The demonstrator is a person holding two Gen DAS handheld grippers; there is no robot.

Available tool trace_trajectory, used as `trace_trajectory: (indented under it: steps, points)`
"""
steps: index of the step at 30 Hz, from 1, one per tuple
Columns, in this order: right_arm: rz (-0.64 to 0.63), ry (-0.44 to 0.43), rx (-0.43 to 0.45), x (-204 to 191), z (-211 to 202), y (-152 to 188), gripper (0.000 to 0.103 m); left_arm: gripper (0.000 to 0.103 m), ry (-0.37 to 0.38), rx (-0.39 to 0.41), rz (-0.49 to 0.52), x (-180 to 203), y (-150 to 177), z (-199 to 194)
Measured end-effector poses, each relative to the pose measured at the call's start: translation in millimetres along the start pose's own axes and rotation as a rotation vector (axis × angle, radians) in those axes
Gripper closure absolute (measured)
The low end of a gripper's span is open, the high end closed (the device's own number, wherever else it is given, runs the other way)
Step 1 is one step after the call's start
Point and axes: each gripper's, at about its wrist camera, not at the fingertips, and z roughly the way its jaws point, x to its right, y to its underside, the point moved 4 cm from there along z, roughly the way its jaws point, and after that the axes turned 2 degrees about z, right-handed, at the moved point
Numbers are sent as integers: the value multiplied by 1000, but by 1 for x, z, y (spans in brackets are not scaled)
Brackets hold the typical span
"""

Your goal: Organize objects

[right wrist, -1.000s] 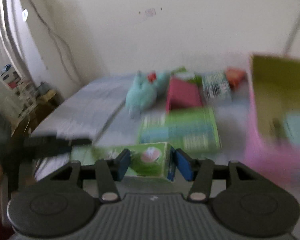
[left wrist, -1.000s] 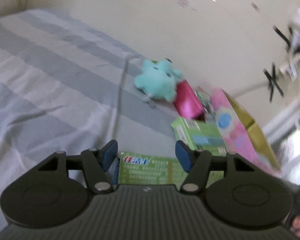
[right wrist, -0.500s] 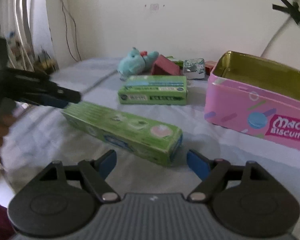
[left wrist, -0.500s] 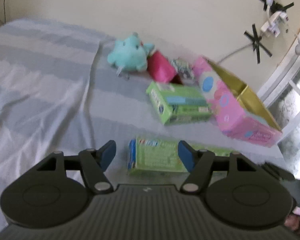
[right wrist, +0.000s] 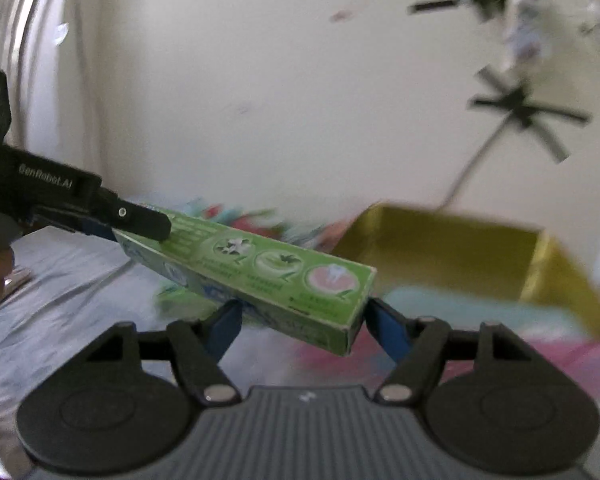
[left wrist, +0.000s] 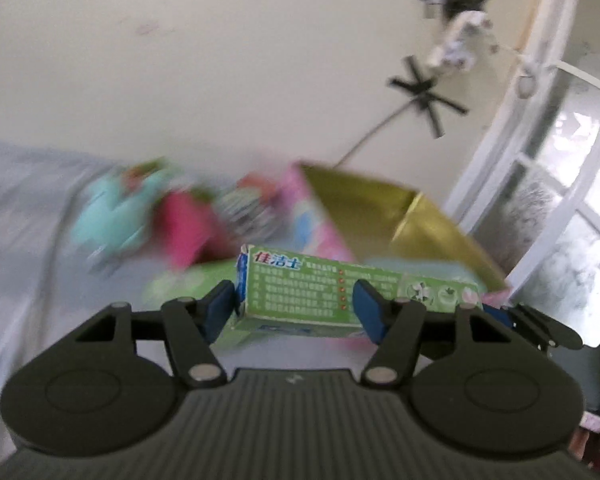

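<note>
L gripper: jaws closing, clamped on 1 end of the green toothpaste box. R wrist view confirms: 1 black finger lies on the box's top face at its far end, blue pad under it. Box is airborne, off the bed, slightly tilted, near end lower.

R gripper: jaws closing, box's near end sits between the pads. R pad touches the end corner, L pad is tucked at the box's underside. Can't tell if they actually press.

Box hangs just in front of the open pink tin, gold inside, which sits at the bed's wall-side edge.

Bkgd is motion-blurred: teal plush, pink item and a 2nd green box on the bed beyond the held box, details unreadable.
</note>
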Motion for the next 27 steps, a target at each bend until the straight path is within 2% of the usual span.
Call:
trace_trajectory:
  steps: [3, 8, 12, 15, 17, 20, 24, 27]
  points:
    - [6, 99, 7, 41, 7, -11, 32, 36, 36, 15, 51, 35, -20, 41]
    - [46, 204, -61, 109, 39, -12, 32, 36, 64, -11, 95, 76, -36, 113]
    - [52, 275, -116, 142, 67, -8, 32, 38, 43, -31, 67, 88, -36, 155]
    - [45, 313, -105, 151, 78, 0, 26, 37, 4, -49, 37, 86, -30, 172]
    - [56, 334, -86, 151, 78, 6, 24, 36, -5, -70, 36, 86, -27, 175]
    - [134, 313, -56, 150, 67, 12, 26, 36, 8, -82, 55, 88, -25, 165]
    - [176, 260, 30, 126, 32, 12, 27, 36, 85, -45, 60, 85, -23, 127]
    - [187, 185, 104, 96, 4, 15, 27, 36, 114, -18, 81, 72, -12, 91]
